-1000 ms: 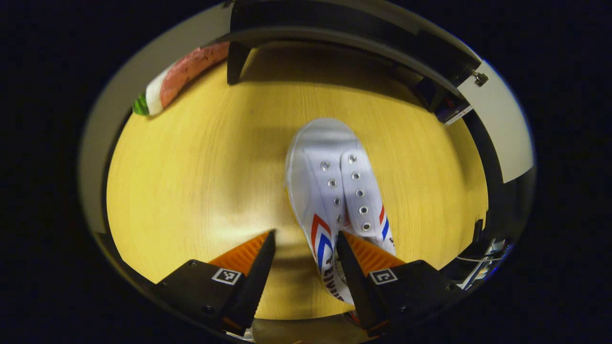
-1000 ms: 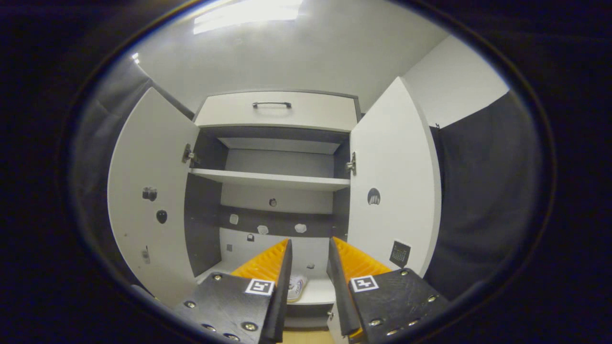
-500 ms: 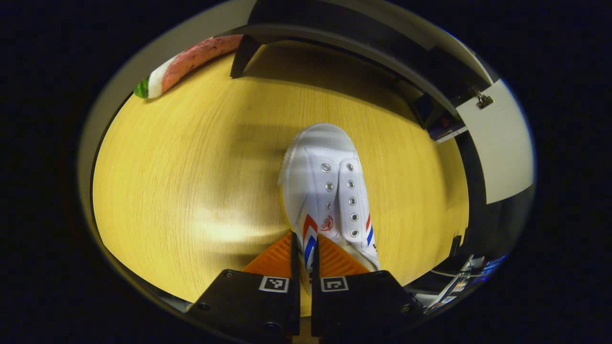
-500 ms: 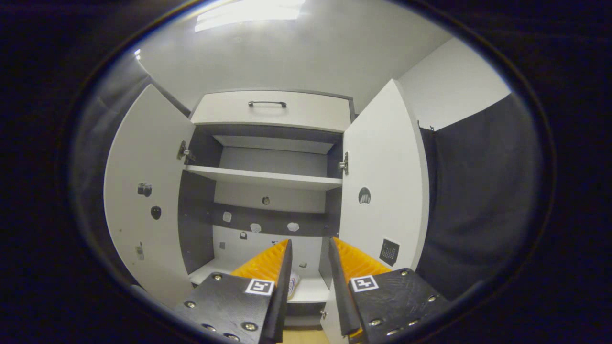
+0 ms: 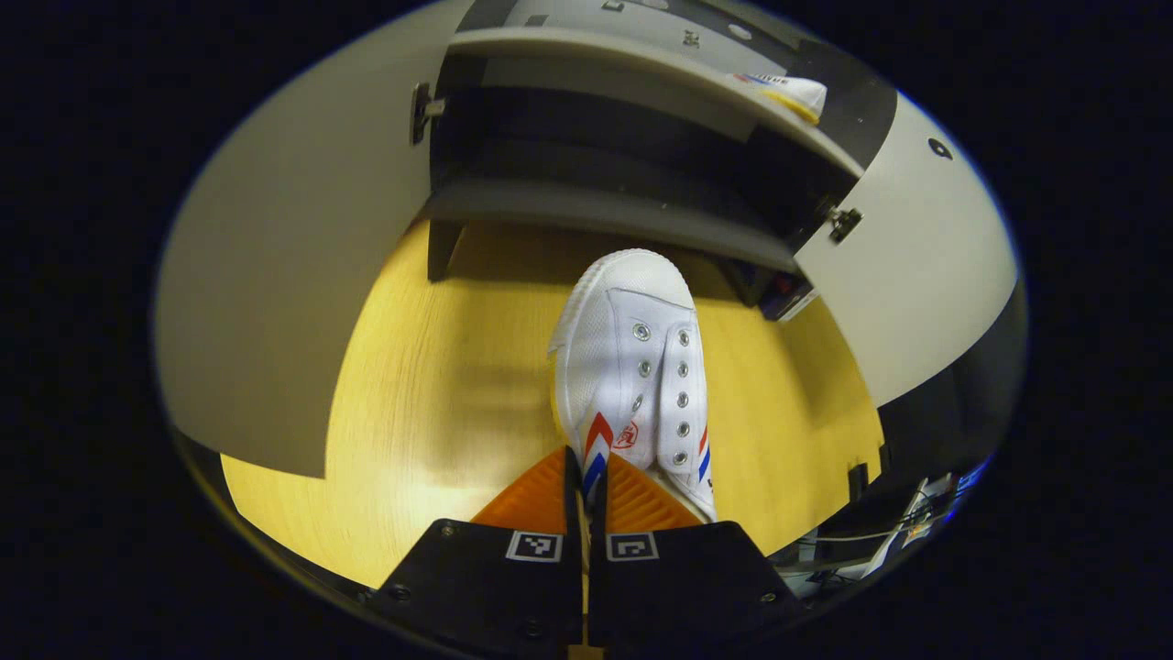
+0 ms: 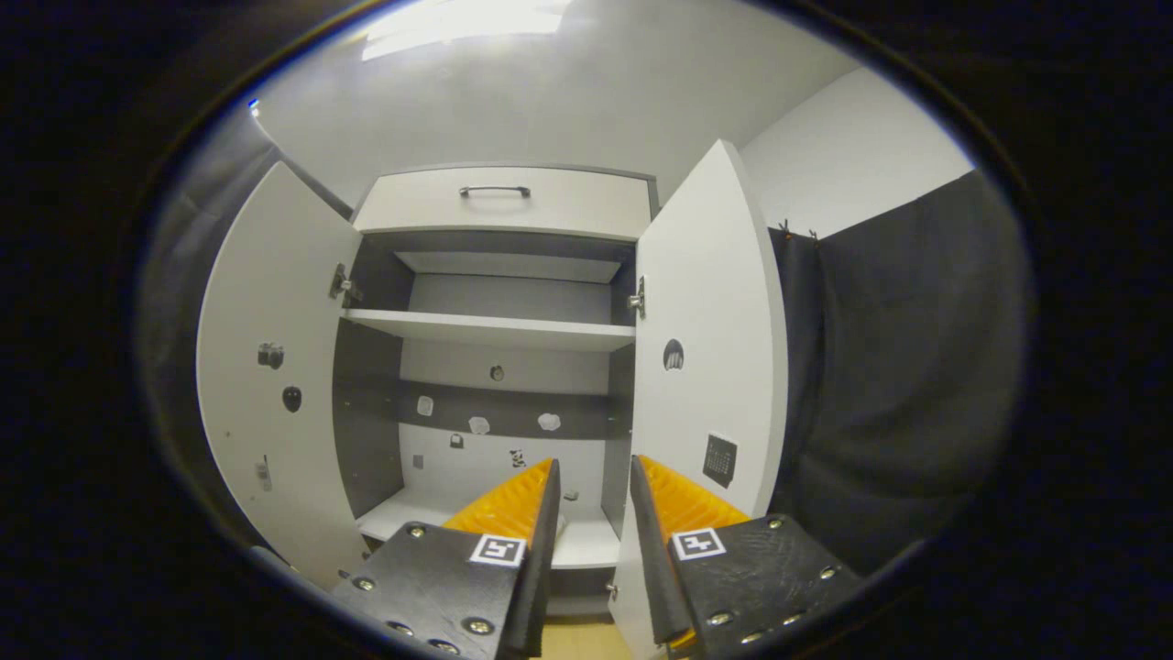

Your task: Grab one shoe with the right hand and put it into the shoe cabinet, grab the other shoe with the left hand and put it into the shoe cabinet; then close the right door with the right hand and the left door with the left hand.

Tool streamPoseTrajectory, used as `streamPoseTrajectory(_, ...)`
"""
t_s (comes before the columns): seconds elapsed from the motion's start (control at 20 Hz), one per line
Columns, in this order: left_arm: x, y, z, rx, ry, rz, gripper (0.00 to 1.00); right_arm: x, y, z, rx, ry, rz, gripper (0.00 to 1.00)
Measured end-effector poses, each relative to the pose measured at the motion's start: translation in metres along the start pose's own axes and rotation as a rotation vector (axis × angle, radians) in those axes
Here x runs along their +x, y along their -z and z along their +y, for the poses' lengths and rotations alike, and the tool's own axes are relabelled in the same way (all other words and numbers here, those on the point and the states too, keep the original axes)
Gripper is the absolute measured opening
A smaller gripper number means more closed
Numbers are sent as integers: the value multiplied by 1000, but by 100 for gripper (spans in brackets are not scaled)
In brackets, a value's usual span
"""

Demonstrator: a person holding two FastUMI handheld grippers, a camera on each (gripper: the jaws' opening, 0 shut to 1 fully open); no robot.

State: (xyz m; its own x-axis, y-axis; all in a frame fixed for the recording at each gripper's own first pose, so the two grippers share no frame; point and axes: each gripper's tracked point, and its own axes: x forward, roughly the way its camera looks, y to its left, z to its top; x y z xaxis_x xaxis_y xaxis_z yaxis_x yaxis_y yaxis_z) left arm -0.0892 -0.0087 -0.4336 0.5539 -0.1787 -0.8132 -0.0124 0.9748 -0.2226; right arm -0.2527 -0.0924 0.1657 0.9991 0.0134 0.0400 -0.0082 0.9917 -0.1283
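Note:
A white canvas shoe (image 5: 632, 367) with red and blue chevrons hangs from my left gripper (image 5: 584, 477), which is shut on the shoe's side wall near the opening. Its toe points at the base of the shoe cabinet (image 5: 605, 211). The other white shoe (image 5: 788, 92) lies on the cabinet's lower shelf, at the top of the left gripper view. In the right gripper view the cabinet (image 6: 495, 330) stands with both doors wide open, left door (image 6: 275, 367) and right door (image 6: 710, 348). My right gripper (image 6: 591, 486) is open and holds nothing in front of it.
Wooden floor (image 5: 440, 394) lies under the held shoe. The open left door (image 5: 302, 275) and right door (image 5: 916, 266) flank the path. A drawer with a handle (image 6: 495, 192) tops the cabinet. Cables and dark gear (image 5: 880, 532) sit low right.
My left gripper shut on the shoe's side, then rose and tilted toward the cabinet with the shoe in it. The right gripper stayed open and drifted slightly right.

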Motion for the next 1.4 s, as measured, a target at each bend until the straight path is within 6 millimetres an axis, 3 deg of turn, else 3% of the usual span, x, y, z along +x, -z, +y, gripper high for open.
streamPoseTrajectory(0.25, -39, -82, -42, 47, 75, -183, 4, -11, -2, -11, 3, 9, -18, 34)
streamPoseTrajectory(0.4, -53, -129, -64, 53, 116, -268, 4, -20, -3, -14, 19, 12, -26, 34)
streamPoseTrajectory(0.85, -70, -281, -89, 77, 129, -491, 3, -41, -6, -19, 7, 19, -67, 34)
streamPoseTrajectory(1.05, -57, -337, -92, 77, 108, -533, 6, -40, -6, -19, 36, 33, -75, 34)
streamPoseTrajectory(1.1, -52, -346, -89, 72, 109, -538, 6, -40, -5, -19, 40, 38, -72, 44)
streamPoseTrajectory(1.4, -18, -389, -84, 32, 94, -524, 3, -29, 7, -23, 33, 57, -45, 44)
